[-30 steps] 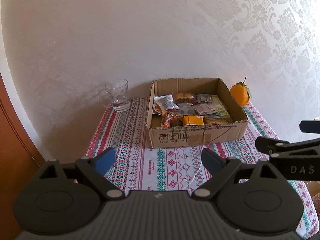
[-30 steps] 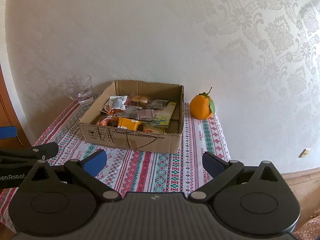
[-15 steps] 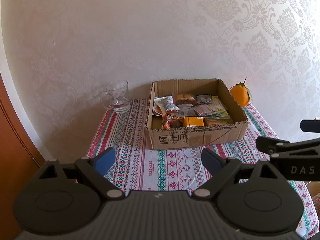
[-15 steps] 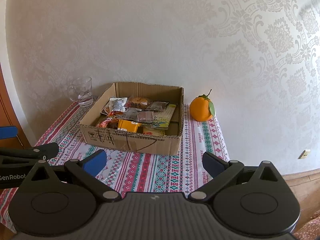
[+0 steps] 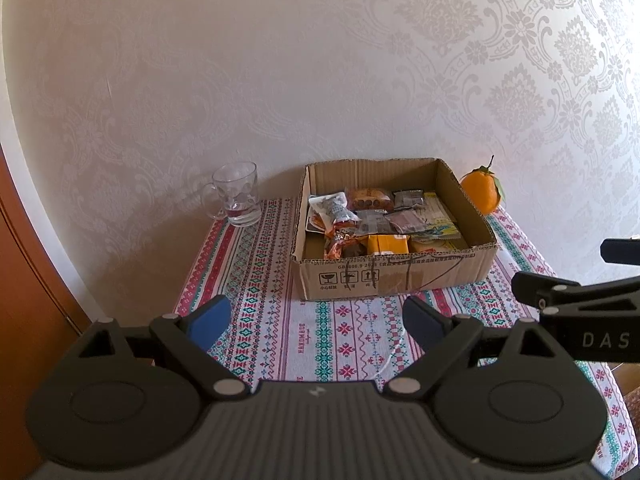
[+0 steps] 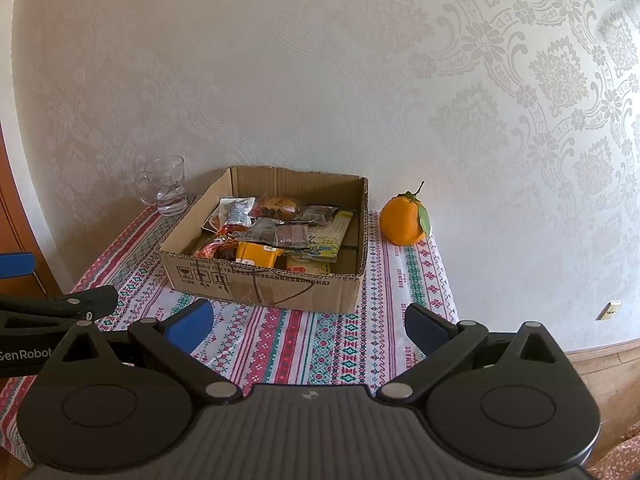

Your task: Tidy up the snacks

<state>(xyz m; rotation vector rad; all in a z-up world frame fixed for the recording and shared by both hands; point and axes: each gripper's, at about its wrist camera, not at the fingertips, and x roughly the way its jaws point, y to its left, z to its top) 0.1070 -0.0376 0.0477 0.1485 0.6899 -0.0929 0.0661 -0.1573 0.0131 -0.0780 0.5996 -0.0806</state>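
A shallow cardboard box (image 5: 384,280) stands on the patterned tablecloth against the wall; it also shows in the right wrist view (image 6: 280,290). Several snack packets (image 5: 372,224) lie inside it, among them an orange packet (image 6: 256,254) near the front wall. My left gripper (image 5: 316,320) is open and empty, held above the near part of the table, well short of the box. My right gripper (image 6: 308,324) is open and empty, also short of the box.
A glass mug (image 5: 238,196) stands left of the box by the wall. An orange with a leaf (image 6: 404,222) sits right of the box. The tablecloth (image 5: 272,280) ends at the left near a wooden door frame (image 5: 24,260). The other gripper's arm (image 5: 576,300) shows at the right.
Both views have drifted back and up slightly, so the box looks a little lower and smaller. Both grippers stay open and empty.
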